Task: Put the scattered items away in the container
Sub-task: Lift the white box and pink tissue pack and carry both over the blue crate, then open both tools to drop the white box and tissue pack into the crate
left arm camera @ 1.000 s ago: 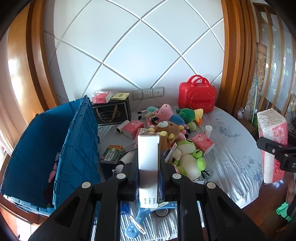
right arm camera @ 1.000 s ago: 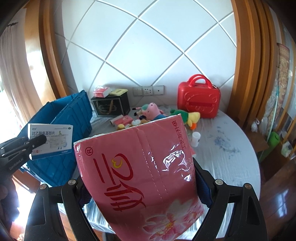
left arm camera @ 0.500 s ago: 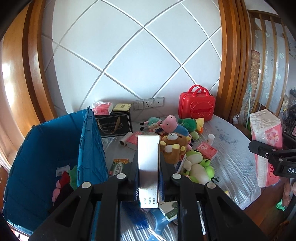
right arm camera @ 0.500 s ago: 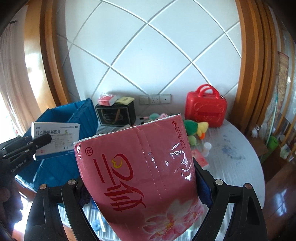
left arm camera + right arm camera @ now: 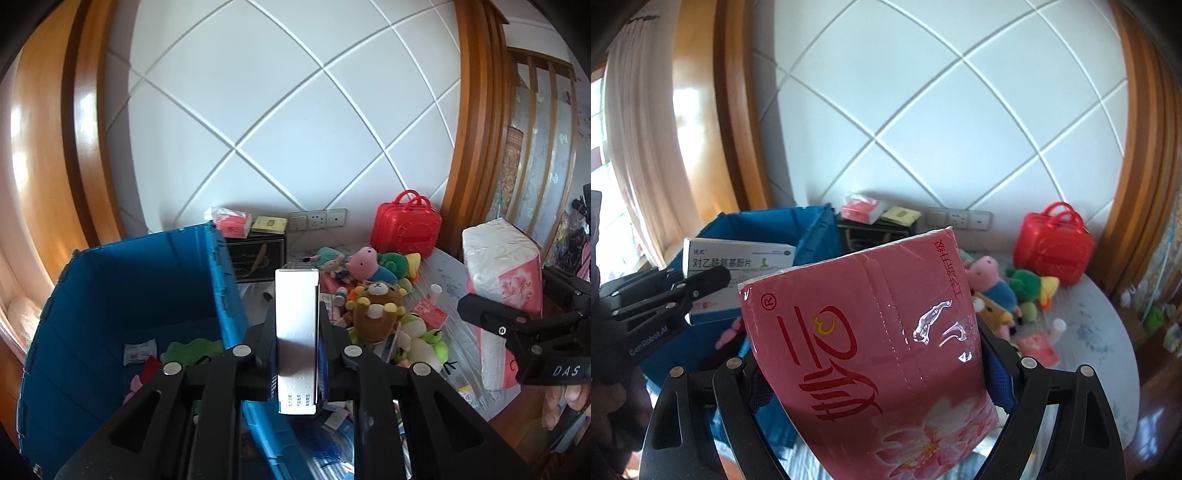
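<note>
Crate (image 5: 122, 295) sits at the table's left edge, the left gripper (image 5: 297, 354) beside it pinching an upright white box (image 5: 297, 332), toys (image 5: 376, 302) farther right, and the right gripper (image 5: 871, 369) clamping a pink tissue pack (image 5: 871, 332).

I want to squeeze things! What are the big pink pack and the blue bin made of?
The pink pack looks like soft tissue in shiny plastic film; glare streaks show. The blue bin looks like hard matte plastic, with ribbed walls.
</note>
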The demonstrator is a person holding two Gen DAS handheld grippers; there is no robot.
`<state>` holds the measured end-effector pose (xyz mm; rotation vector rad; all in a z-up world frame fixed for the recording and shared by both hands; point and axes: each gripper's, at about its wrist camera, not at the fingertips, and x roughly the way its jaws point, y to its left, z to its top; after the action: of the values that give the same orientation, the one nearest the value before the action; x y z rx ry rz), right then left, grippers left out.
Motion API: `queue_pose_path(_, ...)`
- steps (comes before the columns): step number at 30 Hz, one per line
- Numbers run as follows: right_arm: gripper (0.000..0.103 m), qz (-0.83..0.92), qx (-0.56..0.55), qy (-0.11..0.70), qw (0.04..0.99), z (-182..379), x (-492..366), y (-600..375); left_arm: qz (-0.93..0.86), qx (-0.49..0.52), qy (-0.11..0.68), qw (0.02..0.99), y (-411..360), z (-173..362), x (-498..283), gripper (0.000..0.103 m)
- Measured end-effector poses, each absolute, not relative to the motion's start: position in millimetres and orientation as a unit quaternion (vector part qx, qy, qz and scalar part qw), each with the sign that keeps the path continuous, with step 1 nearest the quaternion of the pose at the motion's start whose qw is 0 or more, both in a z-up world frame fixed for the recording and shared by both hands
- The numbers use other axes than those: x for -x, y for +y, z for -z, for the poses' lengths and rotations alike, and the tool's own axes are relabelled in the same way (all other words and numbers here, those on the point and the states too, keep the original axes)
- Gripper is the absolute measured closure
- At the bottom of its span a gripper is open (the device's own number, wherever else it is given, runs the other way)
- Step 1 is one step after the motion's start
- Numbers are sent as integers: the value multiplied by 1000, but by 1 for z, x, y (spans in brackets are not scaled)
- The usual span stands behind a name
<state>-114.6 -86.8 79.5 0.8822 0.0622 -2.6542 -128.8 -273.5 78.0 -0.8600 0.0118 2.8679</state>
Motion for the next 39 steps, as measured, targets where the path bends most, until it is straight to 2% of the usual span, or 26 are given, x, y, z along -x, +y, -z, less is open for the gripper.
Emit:
queue_pose_path(19, 13, 892, -338, 70, 290, -64, 123, -268, -946, 318, -42, -54, -444, -49, 91, 87)
queue_pose_path(34, 13, 872, -346, 90, 333, -51, 129, -356, -938, 323, -67, -105, -517, -32, 79, 87)
queue_pose_path(36, 12, 875, -341, 93, 331, -53, 129, -359, -939, 316, -76, -108, -525, -34, 80, 81)
queue_pose_path(37, 8, 877, -337, 95, 329, -55, 129, -360, -940, 313, -78, -113, -528, -35, 81, 59)
queue_pose_path(38, 1, 878, -336, 96, 327, -56, 130, -361, -940, 309, -81, -118, -529, -37, 80, 22)
queue_pose_path(39, 0, 880, -333, 99, 325, -58, 130, -361, -942, 300, -86, -124, -531, -40, 78, 6)
